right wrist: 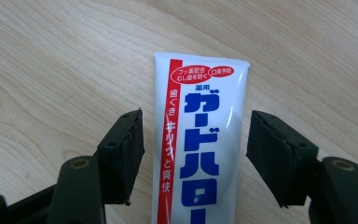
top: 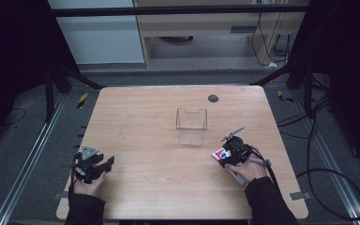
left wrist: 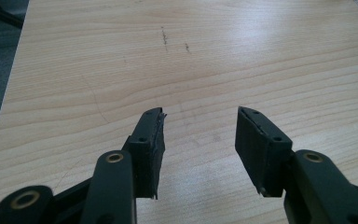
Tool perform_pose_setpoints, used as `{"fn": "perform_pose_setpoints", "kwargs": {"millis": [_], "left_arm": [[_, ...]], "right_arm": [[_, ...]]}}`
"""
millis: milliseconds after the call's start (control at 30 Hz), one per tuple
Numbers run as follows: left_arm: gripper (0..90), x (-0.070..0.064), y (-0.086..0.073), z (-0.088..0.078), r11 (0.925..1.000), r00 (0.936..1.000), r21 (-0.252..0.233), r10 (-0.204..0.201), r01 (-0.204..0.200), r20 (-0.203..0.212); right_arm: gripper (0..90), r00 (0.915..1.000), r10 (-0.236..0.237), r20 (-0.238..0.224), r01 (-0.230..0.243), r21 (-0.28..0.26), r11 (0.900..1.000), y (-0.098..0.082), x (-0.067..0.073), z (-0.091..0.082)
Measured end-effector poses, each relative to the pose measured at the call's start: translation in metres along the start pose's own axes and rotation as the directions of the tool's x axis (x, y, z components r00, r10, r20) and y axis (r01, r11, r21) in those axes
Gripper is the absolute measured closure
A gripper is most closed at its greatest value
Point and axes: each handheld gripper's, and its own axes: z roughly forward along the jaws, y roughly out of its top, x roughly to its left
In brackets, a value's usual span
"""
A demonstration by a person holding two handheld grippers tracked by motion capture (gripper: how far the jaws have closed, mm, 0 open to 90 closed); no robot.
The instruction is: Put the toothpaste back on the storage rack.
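On table (top: 145, 154): one toothpaste tube (right wrist: 200, 140), one clear box (top: 191, 121)

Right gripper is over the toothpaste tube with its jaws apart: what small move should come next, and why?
Probably close the right gripper on the toothpaste tube: the tube lies flat on the table between the open jaws, with a gap on each side.

The table (top: 159, 154) is pale wood-grain, smooth with a soft sheen; the toothpaste tube (right wrist: 200, 140) glossy plastic; the tongs (right wrist: 196, 154) matt black; the bin (top: 191, 123) clear plastic.
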Motion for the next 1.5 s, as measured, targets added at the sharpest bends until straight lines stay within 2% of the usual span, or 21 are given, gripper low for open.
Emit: {"fn": "perform_pose_setpoints", "kwargs": {"millis": [567,1100,1267,1500], "left_arm": [[51.3,0.000,0.000,0.000,1.0000,1.0000,0.001,0.002,-0.002,-0.002],[51.3,0.000,0.000,0.000,1.0000,1.0000,0.001,0.002,-0.002,-0.003],[51.3,0.000,0.000,0.000,1.0000,1.0000,0.000,0.001,-0.001,-0.003],[51.3,0.000,0.000,0.001,1.0000,1.0000,0.001,-0.003,0.003,-0.002]], "right_arm": [[38.4,1.0000,0.008,0.003,-0.009,0.060,0.998,0.000,-0.003,0.015],[40.3,0.9999,0.001,-0.014,0.001,0.096,0.995,0.002,-0.003,0.019],[49.2,1.0000,-0.001,0.001,0.001,0.110,0.994,0.004,-0.001,0.017],[63.3,0.9995,0.024,-0.021,-0.022,0.092,0.996,0.004,-0.006,0.007]]}}
